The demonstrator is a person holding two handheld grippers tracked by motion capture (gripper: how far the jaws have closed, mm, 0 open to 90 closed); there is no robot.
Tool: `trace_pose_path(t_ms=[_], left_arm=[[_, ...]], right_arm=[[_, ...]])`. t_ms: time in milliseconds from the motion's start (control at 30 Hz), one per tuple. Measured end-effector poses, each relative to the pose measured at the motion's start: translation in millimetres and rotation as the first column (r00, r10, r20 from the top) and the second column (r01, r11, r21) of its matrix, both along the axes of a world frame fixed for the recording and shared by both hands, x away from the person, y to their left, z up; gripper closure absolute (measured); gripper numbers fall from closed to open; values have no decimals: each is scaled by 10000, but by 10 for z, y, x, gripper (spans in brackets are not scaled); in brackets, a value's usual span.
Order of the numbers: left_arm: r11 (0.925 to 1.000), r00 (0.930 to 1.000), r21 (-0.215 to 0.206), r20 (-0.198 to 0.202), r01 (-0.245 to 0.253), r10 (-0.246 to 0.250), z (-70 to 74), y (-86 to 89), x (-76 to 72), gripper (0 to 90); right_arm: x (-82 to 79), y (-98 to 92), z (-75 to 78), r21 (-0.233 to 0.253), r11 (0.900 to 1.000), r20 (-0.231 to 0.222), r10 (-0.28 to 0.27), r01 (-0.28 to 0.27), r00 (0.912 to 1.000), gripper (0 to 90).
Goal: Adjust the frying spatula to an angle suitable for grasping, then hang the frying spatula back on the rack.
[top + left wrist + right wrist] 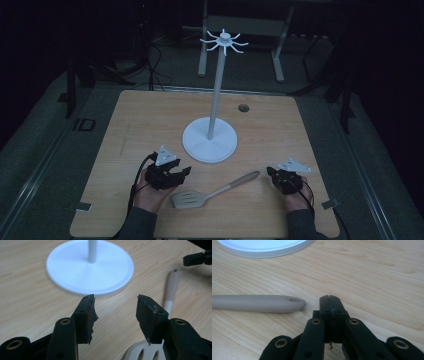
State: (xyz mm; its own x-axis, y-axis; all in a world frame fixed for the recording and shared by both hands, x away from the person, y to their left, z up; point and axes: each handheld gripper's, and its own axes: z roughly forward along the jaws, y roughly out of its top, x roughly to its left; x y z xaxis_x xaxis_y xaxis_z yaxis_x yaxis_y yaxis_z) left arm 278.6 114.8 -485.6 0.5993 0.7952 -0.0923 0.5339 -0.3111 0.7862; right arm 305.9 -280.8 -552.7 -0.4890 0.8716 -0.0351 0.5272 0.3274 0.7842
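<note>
A slotted spatula [215, 191] lies flat on the wooden table [140, 120], its grey head toward the front and its beige handle pointing back right. Behind it stands a white rack [210, 141]: a round base, a tall pole and a crown of hooks [224, 41]. My left gripper [185, 171] hovers open just left of the spatula head [140, 353], jaws wide apart, facing the round base [75, 270]. My right gripper [270, 171] is shut with nothing in it, its tip just right of the handle end [287, 304].
A small dark round hole [243, 107] sits in the table at the back right. Metal clips [82, 206] mark the front corners. Beyond the table are cables and the legs of a frame [240, 30] on a dim floor.
</note>
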Motion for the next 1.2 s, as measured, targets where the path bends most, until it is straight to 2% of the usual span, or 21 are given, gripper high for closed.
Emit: trace_pose_path(t_ms=[267, 333, 433, 467, 567, 733, 933, 1200], left_arm=[[9983, 9983, 189, 209, 548, -552, 122, -263, 63, 502], [9967, 9972, 387, 190, 715, -723, 144, -337, 86, 502], [9960, 9968, 444, 141, 774, -781, 142, -377, 98, 500], [9928, 9949, 653, 1, 1002, -1004, 130, -460, 135, 500], [9906, 9935, 756, -85, 1142, -1139, 124, -505, 161, 500], [9830, 9874, 936, -249, 1579, -1563, 105, -640, 222, 532], [9733, 9783, 1038, -538, 2048, -2002, 116, -766, 283, 557], [9533, 9607, 1362, -1068, 2695, -2564, 132, -947, 353, 571]], right_arm=[[-55, -113, 61, 267, 9993, 254, -264, 257, 9993, 859], [-61, -153, 69, 293, 9990, 291, -346, 338, 9990, 852], [-62, -176, 76, 312, 9986, 318, -430, 421, 9986, 846], [-68, -239, 96, 539, 9969, 313, -594, 576, 9977, 825], [-73, -294, 91, 600, 9959, 289, -698, 680, 9971, 809], [-69, -354, 88, 598, 9933, 348, -1011, 989, 9943, 752], [-66, -451, 82, 899, 9872, 364, -1352, 1315, 9902, 699], [-72, -505, 84, 1042, 9836, 524, -1533, 1472, 9868, 656]])
